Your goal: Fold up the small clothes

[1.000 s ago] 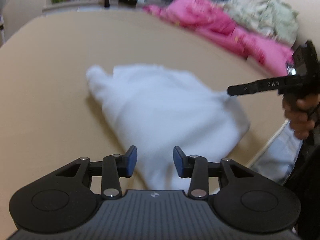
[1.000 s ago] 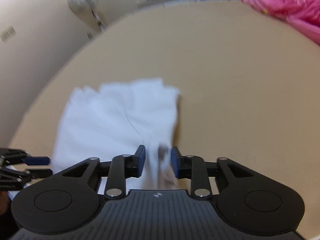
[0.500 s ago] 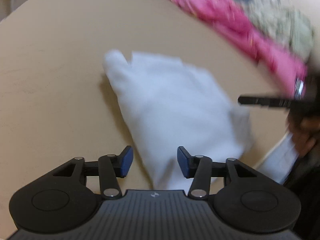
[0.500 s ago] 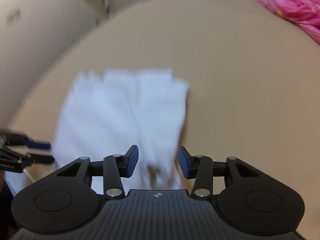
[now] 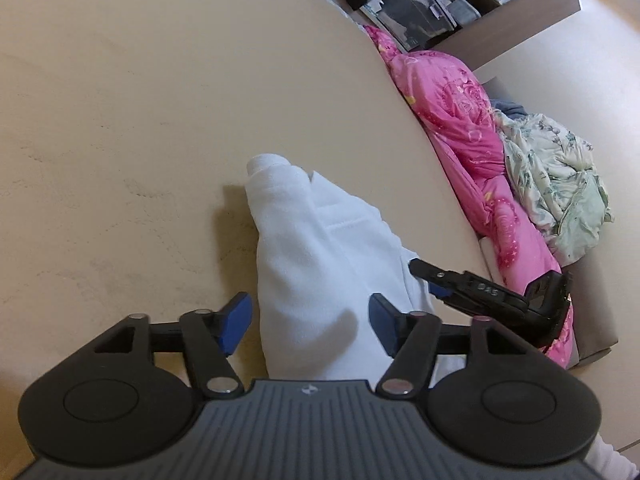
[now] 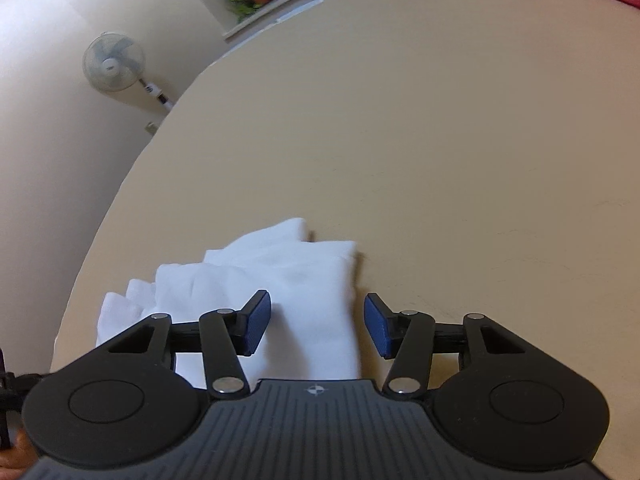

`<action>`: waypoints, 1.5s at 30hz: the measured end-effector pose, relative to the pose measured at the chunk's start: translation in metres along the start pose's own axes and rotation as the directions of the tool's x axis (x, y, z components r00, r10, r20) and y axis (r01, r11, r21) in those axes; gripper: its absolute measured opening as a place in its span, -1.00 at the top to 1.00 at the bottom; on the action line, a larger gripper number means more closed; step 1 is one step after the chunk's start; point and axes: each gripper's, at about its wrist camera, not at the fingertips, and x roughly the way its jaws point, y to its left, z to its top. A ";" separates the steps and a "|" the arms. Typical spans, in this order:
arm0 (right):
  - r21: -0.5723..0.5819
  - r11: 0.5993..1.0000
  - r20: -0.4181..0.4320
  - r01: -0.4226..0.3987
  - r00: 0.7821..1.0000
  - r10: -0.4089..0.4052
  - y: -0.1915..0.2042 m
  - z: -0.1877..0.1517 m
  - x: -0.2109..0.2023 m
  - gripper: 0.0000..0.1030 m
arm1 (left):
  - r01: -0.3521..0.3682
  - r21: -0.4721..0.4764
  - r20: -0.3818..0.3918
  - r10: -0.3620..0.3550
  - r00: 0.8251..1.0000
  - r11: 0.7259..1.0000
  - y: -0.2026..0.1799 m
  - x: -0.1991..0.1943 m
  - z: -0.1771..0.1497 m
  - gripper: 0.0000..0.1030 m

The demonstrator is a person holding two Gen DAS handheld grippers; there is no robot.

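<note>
Left tongs (image 5: pixel 308 322) gape, just spread wider, straddling the near end of the white cloth (image 5: pixel 320 248) without pinching it. Right tongs (image 6: pixel 316 328) also stand apart, having just narrowed, over its right edge. Cloth lies on the tan table (image 5: pixel 120 120), its long axis running toward 11 o'clock from the left tongs, which look better placed to take that end.

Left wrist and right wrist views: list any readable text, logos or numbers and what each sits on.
"DAS": white letters on the black arm of the right gripper, seen upside down in the left wrist view.
Small white round emblem, no letters: on the grey housing of the left gripper and on the right gripper's own housing.
Fan: hub label too small to read.
Shelf boxes: any labels are too blurred to read.
White garment: no print visible.
</note>
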 end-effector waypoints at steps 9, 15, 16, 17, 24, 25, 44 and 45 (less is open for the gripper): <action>0.007 0.980 0.100 0.200 0.975 -0.200 -0.008 0.007 -0.003 0.83 | -0.060 -0.027 -0.027 0.059 0.998 0.998 0.012 0.026 0.000 -0.35; 0.122 0.992 0.104 0.019 0.994 -0.032 -0.027 0.009 -0.035 -0.17 | -0.011 -0.051 -0.060 0.008 0.998 0.999 0.007 0.038 -0.001 -0.35; 0.117 0.993 0.075 -0.005 0.997 -0.004 -0.029 0.006 -0.037 -0.24 | -0.011 -0.038 -0.071 0.008 0.997 0.999 0.004 0.042 -0.004 -0.35; 0.098 0.995 0.024 -0.019 1.000 0.017 -0.028 0.002 -0.035 -0.27 | -0.011 -0.020 -0.087 0.009 0.996 1.000 0.001 0.047 -0.006 -0.35; 0.024 1.000 -0.108 -0.005 0.994 0.008 -0.028 -0.015 -0.018 -0.29 | -0.034 0.013 -0.043 0.035 0.998 0.999 -0.006 0.061 -0.015 -0.23; 0.039 0.999 -0.102 -0.004 0.995 0.008 -0.030 -0.016 -0.016 -0.26 | -0.047 0.042 -0.035 0.049 0.998 0.998 -0.009 0.060 -0.017 -0.07; -0.108 0.971 0.157 -0.215 0.960 0.230 0.112 0.006 -0.004 0.78 | -0.224 0.153 0.310 0.168 0.936 0.962 0.010 -0.095 0.050 -0.07; -0.114 0.977 0.143 -0.181 0.970 0.196 0.124 0.007 0.011 0.68 | -0.276 0.118 0.332 0.224 0.916 0.954 0.020 -0.100 0.052 -0.11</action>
